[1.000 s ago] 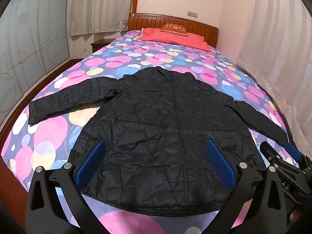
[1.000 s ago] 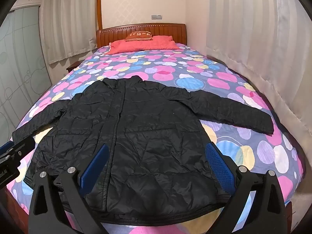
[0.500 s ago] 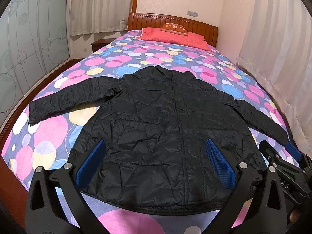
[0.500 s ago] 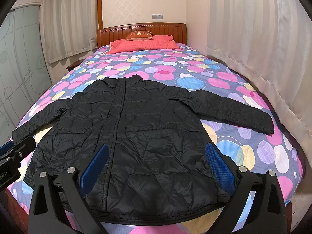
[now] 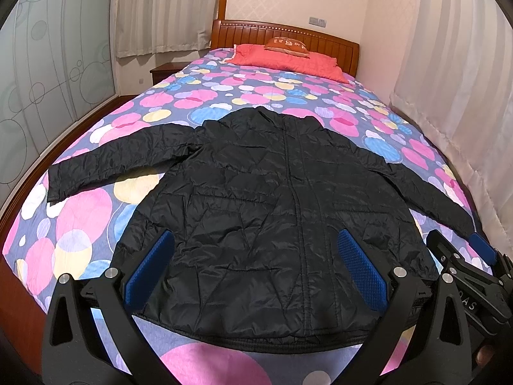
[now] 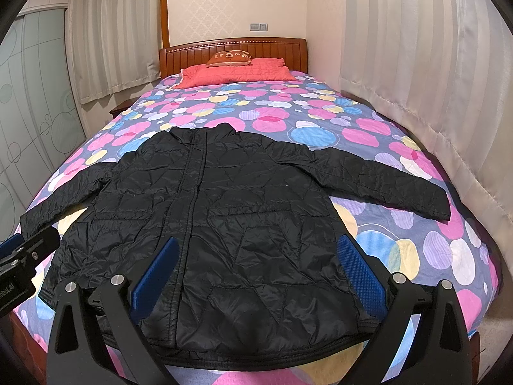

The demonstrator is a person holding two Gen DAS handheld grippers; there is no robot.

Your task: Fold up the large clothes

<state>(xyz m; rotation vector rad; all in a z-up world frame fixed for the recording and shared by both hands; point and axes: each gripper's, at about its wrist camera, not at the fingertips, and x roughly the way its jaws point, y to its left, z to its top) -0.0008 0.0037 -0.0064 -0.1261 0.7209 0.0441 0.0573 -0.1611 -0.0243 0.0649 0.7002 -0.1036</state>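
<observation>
A: Where is the black quilted jacket found, and how are the jaws of each gripper set?

B: The jacket is laid flat, front up, on the bed, with its collar toward the headboard and its hem at the near edge. Both sleeves are spread out to the sides. The left gripper is held above the hem with its jaws spread wide and nothing between them. The same is seen of the right gripper: released, empty, hovering over the lower front.

A: What is judged likely to go wrong from here?

B: The shell looks slick and puffy, so only the top layer may be pinched at the hem, and the back layer would then be left behind and bunched up. If one sleeve is lifted by its cuff alone, sag in the middle is to be expected, and a skewed fold would follow.

A: Is anything else to be watched?

B: The hem lies very close to the foot of the bed, so the jacket could be dragged over the edge if it is pulled toward the person. Trapped air in the quilting may also spring a fold open once it is let go. The two grippers are held close together and could be knocked against each other.
</observation>
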